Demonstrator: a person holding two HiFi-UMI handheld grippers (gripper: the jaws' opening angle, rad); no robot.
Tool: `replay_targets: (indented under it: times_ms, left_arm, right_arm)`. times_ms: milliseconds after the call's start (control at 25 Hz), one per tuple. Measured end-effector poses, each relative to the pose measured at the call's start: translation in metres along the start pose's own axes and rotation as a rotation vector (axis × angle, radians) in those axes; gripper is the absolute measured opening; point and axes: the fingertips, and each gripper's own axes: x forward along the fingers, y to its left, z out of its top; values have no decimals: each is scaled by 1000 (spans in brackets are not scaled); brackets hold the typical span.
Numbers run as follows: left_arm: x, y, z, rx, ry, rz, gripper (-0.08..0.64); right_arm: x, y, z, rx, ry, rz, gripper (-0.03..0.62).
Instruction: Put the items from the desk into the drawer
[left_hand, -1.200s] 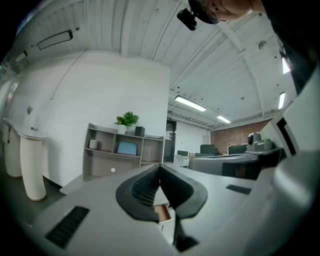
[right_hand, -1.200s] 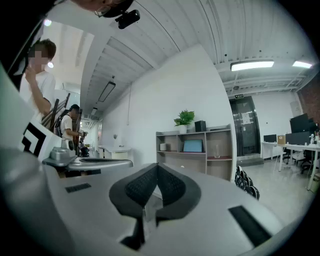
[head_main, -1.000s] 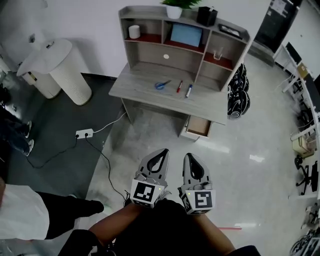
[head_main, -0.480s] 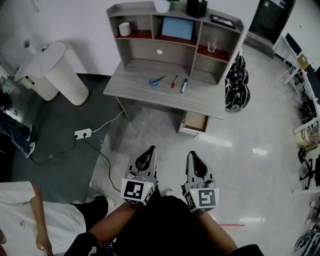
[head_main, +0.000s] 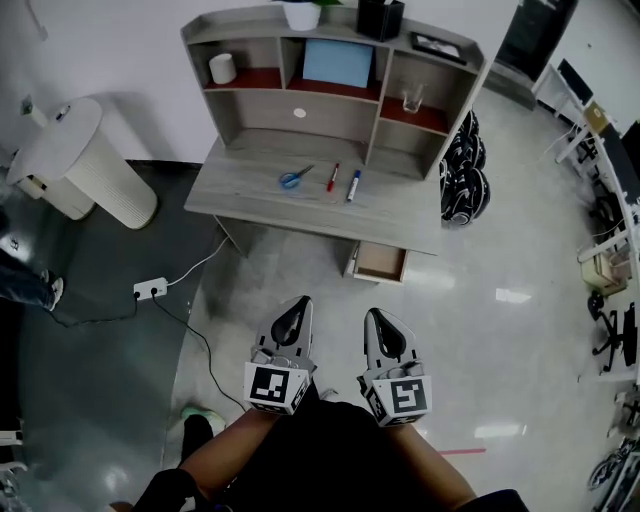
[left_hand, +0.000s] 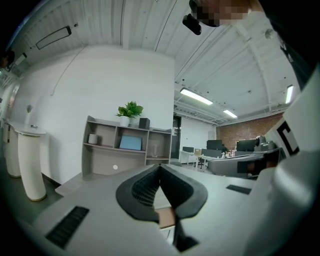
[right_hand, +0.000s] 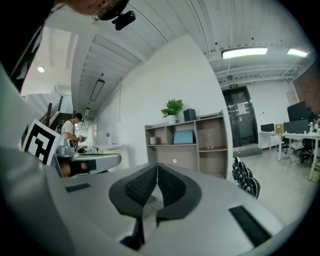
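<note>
On the grey desk (head_main: 260, 200) lie blue-handled scissors (head_main: 294, 178), a red pen (head_main: 332, 177) and a blue marker (head_main: 354, 185). Under the desk's right end a wooden drawer (head_main: 380, 262) stands pulled out. Both grippers hang side by side over the floor well short of the desk. My left gripper (head_main: 295, 308) is shut and empty, its tips meeting in the left gripper view (left_hand: 160, 165). My right gripper (head_main: 378, 318) is shut and empty too, with its tips together in the right gripper view (right_hand: 157, 164). The desk's hutch (left_hand: 127, 147) shows ahead of both (right_hand: 185, 145).
A white ribbed bin (head_main: 80, 165) stands left of the desk. A power strip (head_main: 150, 289) and its cable lie on the floor at the left. Dark bags (head_main: 462, 185) sit by the desk's right side. Office desks and chairs line the right edge.
Both grippers and the camera have moved toward the desk, which now sits larger and further left in the head view. The person in white at lower left has left the frame.
</note>
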Motion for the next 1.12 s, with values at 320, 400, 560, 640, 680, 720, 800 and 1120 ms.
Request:
replay_targets:
  times_ms: [320, 400, 560, 640, 680, 720, 800, 1120]
  left_arm:
    - [85, 55, -2, -3, 24, -25, 12]
    - [108, 72, 2, 5, 31, -37, 12]
    - [149, 110, 7, 33, 50, -55, 12]
    - [167, 131, 6, 73, 74, -70, 12]
    - [175, 139, 6, 77, 79, -79, 12]
    - [184, 146, 9, 68, 75, -89, 12]
    - [202, 155, 16, 44, 56, -113, 12]
    - [244, 181, 11, 26, 30, -178, 12]
  right_arm:
    - [98, -33, 4, 32, 69, -38, 18]
    - [126, -42, 9, 53, 78, -60, 18]
    - [180, -52, 22, 55, 70, -100, 18]
    - [206, -54, 27, 56, 66, -118, 18]
    - [218, -53, 28, 57, 67, -125, 18]
    - [228, -53, 28, 55, 68, -132, 18]
    - [247, -54, 24, 54, 74, -145, 18]
    - [300, -54, 16, 50, 128, -194, 18]
